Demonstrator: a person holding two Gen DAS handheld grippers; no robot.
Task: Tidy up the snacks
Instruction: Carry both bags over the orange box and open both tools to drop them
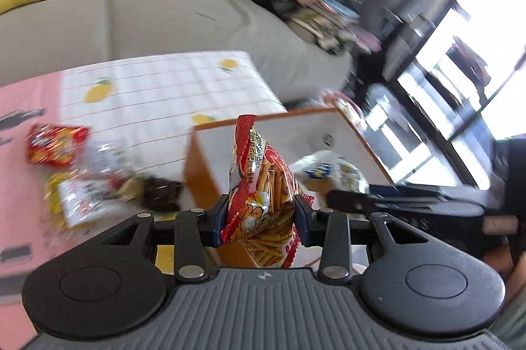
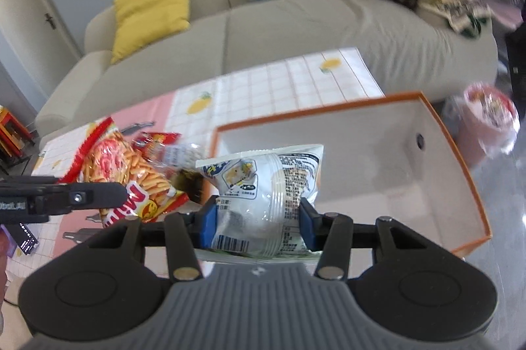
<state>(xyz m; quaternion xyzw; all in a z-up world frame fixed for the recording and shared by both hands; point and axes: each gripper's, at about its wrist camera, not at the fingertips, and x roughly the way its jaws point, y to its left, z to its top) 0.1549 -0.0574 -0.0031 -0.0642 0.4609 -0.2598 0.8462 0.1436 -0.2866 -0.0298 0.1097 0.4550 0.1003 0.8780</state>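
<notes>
Red and white packets are both in your grips, box not yet filled.

Your left gripper (image 1: 262, 213) pinches the red stick-snack bag (image 1: 263, 185) upright between its blue pads; your right gripper (image 2: 259, 223) squeezes the white snack packet (image 2: 263, 192) across its middle, at the near edge of the orange-rimmed white box (image 2: 460, 159). What shows of the box's inside looks bare, so nothing seems stowed yet. Farther off, loose snack packets (image 1: 62, 149) wait on the tablecloth (image 1: 157, 90).

blurred: snack pile (image 1: 98, 175) on table | hidden: red packet's (image 1: 263, 195) lower end behind jaws
</notes>
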